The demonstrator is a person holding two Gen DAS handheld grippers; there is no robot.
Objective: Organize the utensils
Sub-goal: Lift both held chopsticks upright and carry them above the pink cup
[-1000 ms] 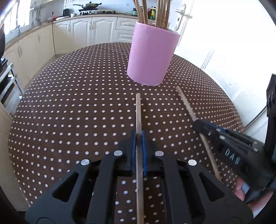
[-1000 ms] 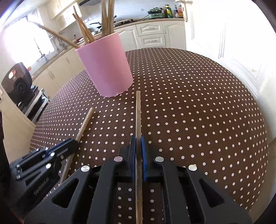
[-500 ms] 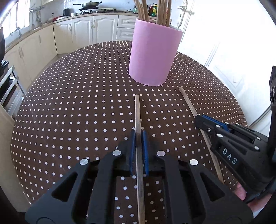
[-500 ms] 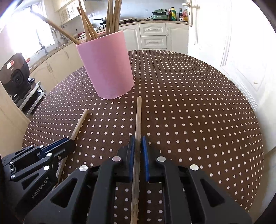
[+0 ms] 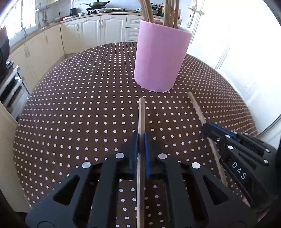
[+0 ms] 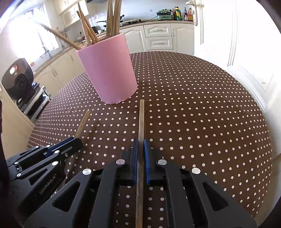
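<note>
A pink holder (image 5: 160,61) with several wooden chopsticks (image 5: 171,12) stands on the brown dotted table (image 5: 70,105); it also shows in the right wrist view (image 6: 108,70). My left gripper (image 5: 141,138) is shut on a wooden chopstick (image 5: 141,114) that points at the holder. My right gripper (image 6: 139,143) is shut on another chopstick (image 6: 141,119), also pointing toward the holder. Each gripper shows in the other's view, the right gripper (image 5: 207,127) at right, the left gripper (image 6: 77,142) at left, each with its chopstick sticking out ahead. Both are lifted a little above the table.
Cream kitchen cabinets (image 5: 91,29) and a counter with a wok run behind the table. A black appliance (image 6: 19,80) stands on a rack to the left. A white door (image 6: 219,31) is at the right, near the table's edge.
Both grippers have lifted their chopsticks off the table and moved nearer the pink holder, which looks larger now. The grips have not changed.
</note>
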